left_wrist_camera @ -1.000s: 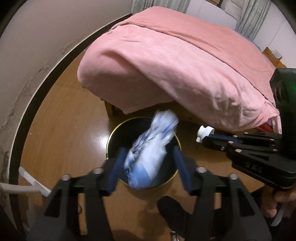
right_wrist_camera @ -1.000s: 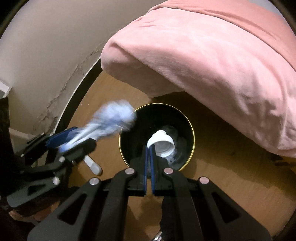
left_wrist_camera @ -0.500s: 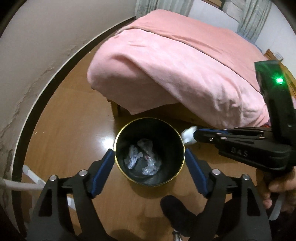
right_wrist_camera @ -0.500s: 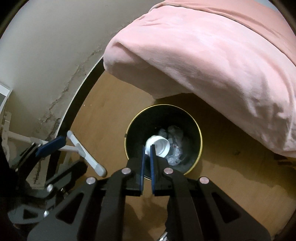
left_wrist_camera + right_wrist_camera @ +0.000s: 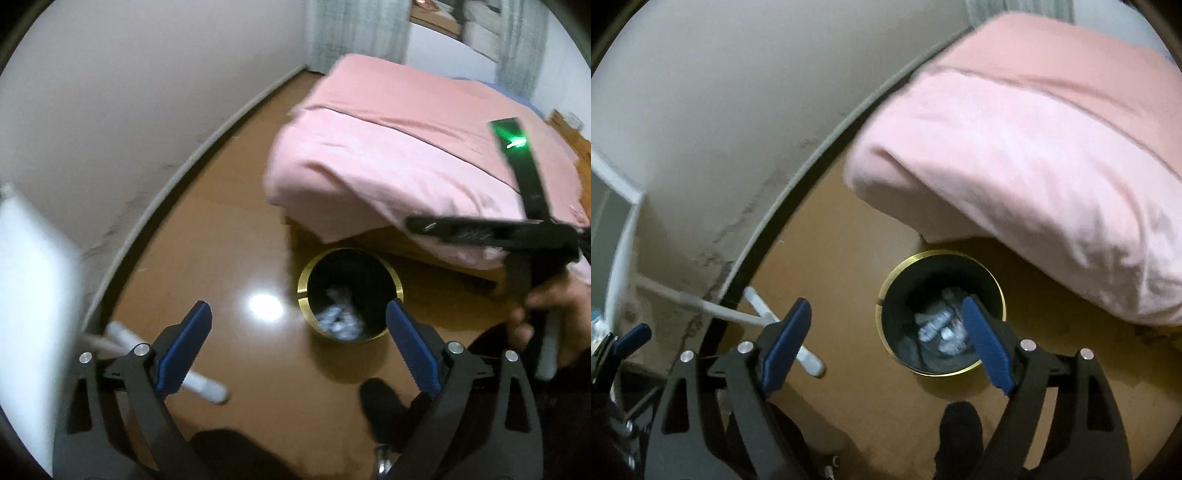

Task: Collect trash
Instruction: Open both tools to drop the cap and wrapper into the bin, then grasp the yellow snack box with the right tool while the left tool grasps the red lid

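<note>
Left gripper (image 5: 297, 339) wide open, empty; right gripper (image 5: 886, 332) likewise spread, holding nothing. Below: bin (image 5: 993, 291) beside pink bed (image 5: 1034, 166), crumpled trash (image 5: 938, 328) inside.

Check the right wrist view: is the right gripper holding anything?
No, the right gripper is wide open and empty above the bin.

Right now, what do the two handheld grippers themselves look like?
Both match: the left gripper and right gripper have matte black angular linkage arms with silver pivot bolts and flat blue pads on the fingers. Seen from the left wrist view, the right unit carries a black upright module with a green light, gripped by a bare hand.
</note>
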`<state>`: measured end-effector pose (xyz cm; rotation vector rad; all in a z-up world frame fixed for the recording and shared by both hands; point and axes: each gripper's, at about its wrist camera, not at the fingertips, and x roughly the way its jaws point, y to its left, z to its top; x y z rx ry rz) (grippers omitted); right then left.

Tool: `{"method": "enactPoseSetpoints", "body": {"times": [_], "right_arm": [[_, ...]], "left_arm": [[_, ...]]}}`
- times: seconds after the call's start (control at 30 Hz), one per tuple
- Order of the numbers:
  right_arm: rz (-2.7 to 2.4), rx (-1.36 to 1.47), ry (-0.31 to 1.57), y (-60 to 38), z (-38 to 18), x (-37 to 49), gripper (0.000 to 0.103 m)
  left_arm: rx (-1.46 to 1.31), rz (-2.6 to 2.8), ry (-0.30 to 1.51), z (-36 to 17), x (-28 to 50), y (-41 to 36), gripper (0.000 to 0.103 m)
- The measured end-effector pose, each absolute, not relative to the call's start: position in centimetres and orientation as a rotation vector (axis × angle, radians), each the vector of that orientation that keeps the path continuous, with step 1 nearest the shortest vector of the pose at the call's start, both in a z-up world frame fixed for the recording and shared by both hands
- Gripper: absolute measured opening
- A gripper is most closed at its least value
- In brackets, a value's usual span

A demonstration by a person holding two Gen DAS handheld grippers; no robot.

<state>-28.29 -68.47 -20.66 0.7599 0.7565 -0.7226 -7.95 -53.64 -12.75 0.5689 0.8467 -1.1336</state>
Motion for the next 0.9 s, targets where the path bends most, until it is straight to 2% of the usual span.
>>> {"method": "enactPoseSetpoints", "body": {"times": [0.17,0.4,0.67,0.9], "right_arm": [[-0.578,0.554,0.753,-60.7,-13.9,-22.9,0.084],[-0.229,0.321,0.765,-46.9,-8.6,-11.4,0.084],[0.069,0.087,0.785,-32.6,-6.2,-2.5,0.084],[0.193,-0.100,0.797,-24.9,-5.6,1.7,0.084]], "left_arm": [[0.453,-1.001,0.790,-7.6,-4.2,-43.4,0.093],[0.314,-0.676,0.723,-2.9,1.4,-26.2,0.093],[0.215,-0.325,0.735,-3.8,5.7,-10.0,0.093],[0.172,-0.282,0.783,-6.0,8.0,-3.6,0.093]]}}
